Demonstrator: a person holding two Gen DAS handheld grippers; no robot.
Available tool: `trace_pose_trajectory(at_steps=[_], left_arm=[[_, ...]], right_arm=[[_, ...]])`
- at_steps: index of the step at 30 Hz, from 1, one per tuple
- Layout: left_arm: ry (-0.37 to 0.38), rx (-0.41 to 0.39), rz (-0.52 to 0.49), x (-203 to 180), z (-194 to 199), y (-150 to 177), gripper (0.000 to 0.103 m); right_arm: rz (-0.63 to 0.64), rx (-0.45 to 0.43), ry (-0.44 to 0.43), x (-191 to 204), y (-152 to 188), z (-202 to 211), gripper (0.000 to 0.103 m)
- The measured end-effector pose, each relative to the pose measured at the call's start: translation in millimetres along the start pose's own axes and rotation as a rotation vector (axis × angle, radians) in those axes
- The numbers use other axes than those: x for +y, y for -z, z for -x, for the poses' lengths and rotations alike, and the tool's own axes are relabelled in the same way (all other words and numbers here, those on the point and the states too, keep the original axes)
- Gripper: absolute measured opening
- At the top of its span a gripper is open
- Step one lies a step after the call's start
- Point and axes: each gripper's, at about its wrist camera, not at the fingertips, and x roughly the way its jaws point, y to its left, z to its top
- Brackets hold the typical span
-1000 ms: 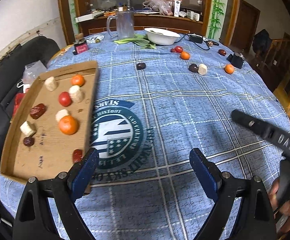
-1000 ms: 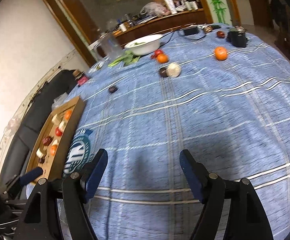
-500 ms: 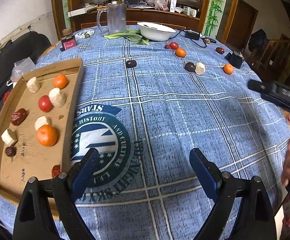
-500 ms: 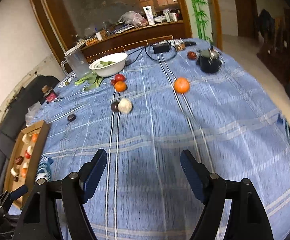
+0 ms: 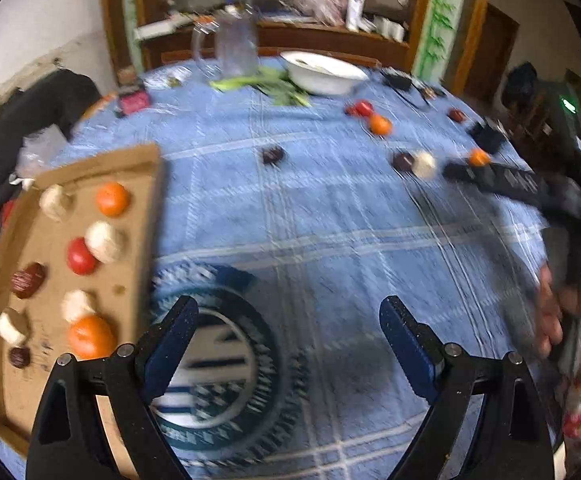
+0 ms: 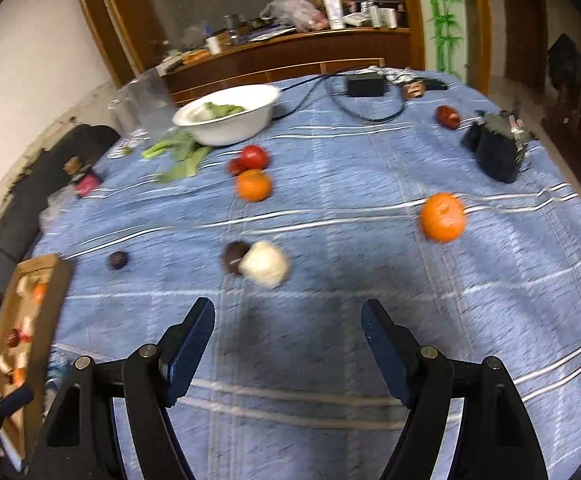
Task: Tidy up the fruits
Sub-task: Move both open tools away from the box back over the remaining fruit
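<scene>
A cardboard tray (image 5: pixel 138 208) at the table's left holds several fruits: oranges, a red tomato, white pieces and dark dates. My left gripper (image 5: pixel 288 332) is open and empty above the blue tablecloth beside the tray. My right gripper (image 6: pixel 288 332) is open and empty, just short of a white piece (image 6: pixel 265 267) touching a dark fruit (image 6: pixel 234 256). Loose on the cloth lie an orange (image 6: pixel 442 217), another orange (image 6: pixel 253 185), a red tomato (image 6: pixel 255 157), a dark fruit (image 6: pixel 117 259) and a red date (image 6: pixel 448 116).
A white bowl (image 6: pixel 230 120) with greens, loose green leaves (image 6: pixel 178 156), a glass jug (image 5: pixel 236 46), a black box (image 6: pixel 494 152) and a cabled adapter (image 6: pixel 364 85) stand at the far side. A black chair (image 5: pixel 18 120) is at the left.
My right gripper has moved forward and down toward the white piece and dark fruit. The left gripper has shifted a little; the tray looks nearer. Both stay open.
</scene>
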Motion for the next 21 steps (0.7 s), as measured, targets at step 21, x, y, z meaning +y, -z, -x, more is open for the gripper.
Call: trace_pose_trajectory(at_steps=[21], left_arm=[[0.043, -0.035, 0.053, 17.4, 11.5, -5.4, 0.091]], right_arm=[[-0.020, -0.099, 0.132, -20.9, -15.2, -1.1, 0.073]])
